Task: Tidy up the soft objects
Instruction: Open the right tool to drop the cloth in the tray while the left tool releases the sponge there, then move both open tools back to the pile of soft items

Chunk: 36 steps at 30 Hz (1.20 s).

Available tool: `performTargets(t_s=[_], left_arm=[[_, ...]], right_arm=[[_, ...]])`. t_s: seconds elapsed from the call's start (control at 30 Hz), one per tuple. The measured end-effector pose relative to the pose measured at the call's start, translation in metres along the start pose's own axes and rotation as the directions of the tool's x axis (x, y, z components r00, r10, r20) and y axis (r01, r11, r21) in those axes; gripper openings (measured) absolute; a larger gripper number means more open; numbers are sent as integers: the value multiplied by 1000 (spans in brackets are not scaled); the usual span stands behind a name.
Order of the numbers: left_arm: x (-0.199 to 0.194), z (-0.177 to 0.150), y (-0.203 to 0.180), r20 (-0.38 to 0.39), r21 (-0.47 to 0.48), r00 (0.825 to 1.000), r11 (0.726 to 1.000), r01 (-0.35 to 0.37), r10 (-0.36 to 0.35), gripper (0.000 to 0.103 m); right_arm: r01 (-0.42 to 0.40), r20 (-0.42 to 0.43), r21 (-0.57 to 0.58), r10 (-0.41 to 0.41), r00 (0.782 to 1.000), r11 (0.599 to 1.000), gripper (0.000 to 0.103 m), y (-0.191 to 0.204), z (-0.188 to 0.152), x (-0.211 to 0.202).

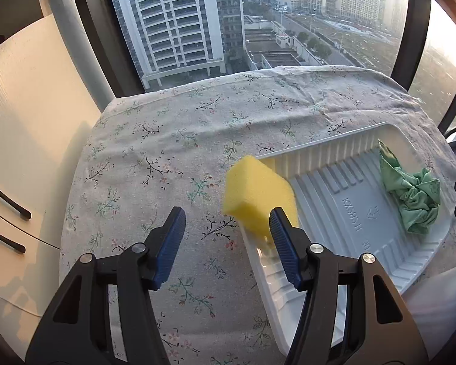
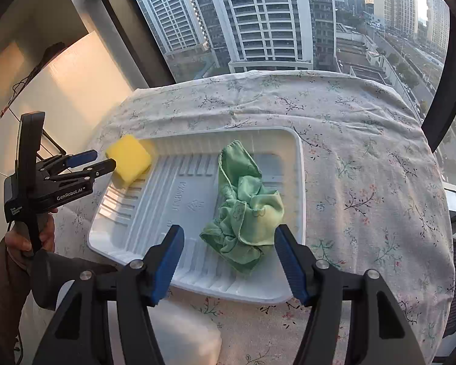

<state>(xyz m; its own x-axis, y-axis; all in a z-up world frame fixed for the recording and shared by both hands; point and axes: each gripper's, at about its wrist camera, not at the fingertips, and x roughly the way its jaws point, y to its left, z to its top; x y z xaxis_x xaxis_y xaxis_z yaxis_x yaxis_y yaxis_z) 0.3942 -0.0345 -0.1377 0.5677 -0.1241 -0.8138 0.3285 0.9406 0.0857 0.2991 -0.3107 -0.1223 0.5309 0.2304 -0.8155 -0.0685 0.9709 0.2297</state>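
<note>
Over the white tray's [image 2: 295, 164] left corner, a yellow sponge [image 2: 130, 159] sits just past the wide-open left claw [image 2: 101, 158]; the right claw [image 2: 228, 258], also wide, hovers by the green cloth [image 2: 246, 213].

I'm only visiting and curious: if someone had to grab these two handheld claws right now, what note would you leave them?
Left gripper: open, holding nothing; the yellow rectangular foam sponge is blurred at the tray's left rim, just beyond its tips, apparently just let go.
Right gripper: open, empty, above the tray.
Done: crumpled green cloth lies inside the white ribbed plastic tray.
Left: check the sponge settles inside the tray.
</note>
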Motion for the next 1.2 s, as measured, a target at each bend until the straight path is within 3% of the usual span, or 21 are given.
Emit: performTargets(t_s=[0.23, 0.63, 0.87, 1.2], left_arm=[[-23, -22, 29, 16, -47, 999, 998, -45, 46, 56], [-49, -102, 71, -13, -94, 998, 993, -66, 65, 56], [-73, -151, 78, -22, -129, 1000, 992, -4, 1, 56], [-116, -212, 72, -17, -147, 995, 985, 91, -95, 56]], right_arm=[[48, 13, 45, -49, 999, 998, 65, -20, -14, -18], [139, -24, 97, -137, 990, 986, 65, -62, -76, -45], [150, -64, 105, -144, 987, 983, 65, -74, -125, -58], [152, -111, 60, -145, 983, 987, 65, -63, -204, -85]])
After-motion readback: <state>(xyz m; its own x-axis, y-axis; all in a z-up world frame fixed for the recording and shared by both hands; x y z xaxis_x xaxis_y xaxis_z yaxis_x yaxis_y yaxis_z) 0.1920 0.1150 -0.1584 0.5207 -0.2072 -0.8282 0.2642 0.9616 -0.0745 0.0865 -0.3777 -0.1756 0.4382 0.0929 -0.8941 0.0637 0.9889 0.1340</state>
